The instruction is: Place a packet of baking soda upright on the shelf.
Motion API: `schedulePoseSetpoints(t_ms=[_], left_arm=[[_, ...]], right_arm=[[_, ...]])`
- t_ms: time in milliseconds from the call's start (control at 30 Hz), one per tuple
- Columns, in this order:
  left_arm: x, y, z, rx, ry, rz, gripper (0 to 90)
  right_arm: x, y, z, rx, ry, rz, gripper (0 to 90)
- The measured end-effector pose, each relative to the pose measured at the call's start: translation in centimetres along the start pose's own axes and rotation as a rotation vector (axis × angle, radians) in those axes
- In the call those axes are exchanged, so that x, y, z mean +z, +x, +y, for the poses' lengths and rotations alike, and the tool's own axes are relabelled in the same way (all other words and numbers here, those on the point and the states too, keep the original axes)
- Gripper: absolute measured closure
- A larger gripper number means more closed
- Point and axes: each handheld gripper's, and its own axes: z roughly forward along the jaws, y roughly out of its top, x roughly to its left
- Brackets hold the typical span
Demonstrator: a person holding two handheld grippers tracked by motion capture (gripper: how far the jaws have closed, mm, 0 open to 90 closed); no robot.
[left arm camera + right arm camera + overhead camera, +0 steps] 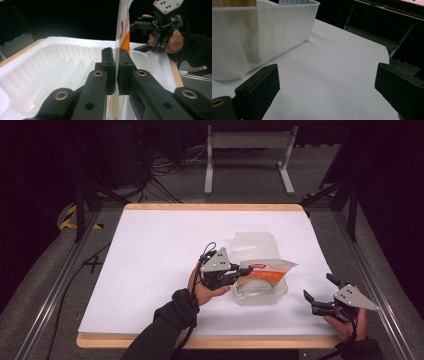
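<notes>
Two grippers work over the white-covered table point(150, 270) in the high view. The left gripper point(239, 271) pinches the edge of a flat white packet with a red and orange label point(267, 268), holding it over a clear, ribbed plastic tub point(261, 292); part of the packet looks to be down inside the tub. A clear plastic lid point(255, 246) lies just behind the tub. The right gripper point(317, 287) waits well apart at the right, jaws spread and holding nothing. My read is that the packet is either going in or coming out, so the step is mid-way and the lid is not yet fitted.

From the left gripper view, the black jaws press together on the packet's thin edge point(117, 50), which stands upright between them, with the tub point(50, 70) below and the right gripper point(145, 35) beyond.

From the right gripper view, the spread jaws frame bare table, the tub's wall point(262, 32) just beside the left jaw.
</notes>
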Motion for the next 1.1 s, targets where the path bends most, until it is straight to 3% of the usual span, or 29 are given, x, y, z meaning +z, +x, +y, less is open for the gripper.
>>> schedulePoseSetpoints(t_ms=[133,300,500,600,767,933,967,1100], left_arm=[[-1.3,0.2,0.6,0.012,-0.003,0.018,83.1],[-3.4,0.3,1.1,0.066,0.027,0.056,79.7],[-5.8,1.0,1.1,0.072,0.033,0.146,68.5],[-6.6,1.3,0.8,0.085,0.066,0.202,65.7],[-7.0,1.5,0.3,0.114,0.113,0.255,57.2],[-6.9,2.2,-1.0,0.086,0.157,0.288,42.8],[-6.7,2.4,-1.4,0.078,0.178,0.298,42.8],[-6.1,3.0,-2.7,0.058,0.26,0.327,25.5]], right_arm=[[0.0,0.0,0.0,0.0,0.0,0.0,6.1],[0.0,0.0,0.0,-0.004,0.002,0.0,6.1],[0.0,0.0,0.0,-0.005,0.003,-0.002,6.1],[0.0,0.0,0.0,-0.002,0.005,-0.001,6.1],[0.0,0.0,0.0,-0.003,0.004,-0.002,6.1],[0.0,0.1,0.0,-0.007,0.005,-0.002,6.1],[0.0,0.1,0.0,-0.005,0.004,-0.002,6.1],[0.0,0.1,0.0,-0.005,0.005,-0.001,6.1]])
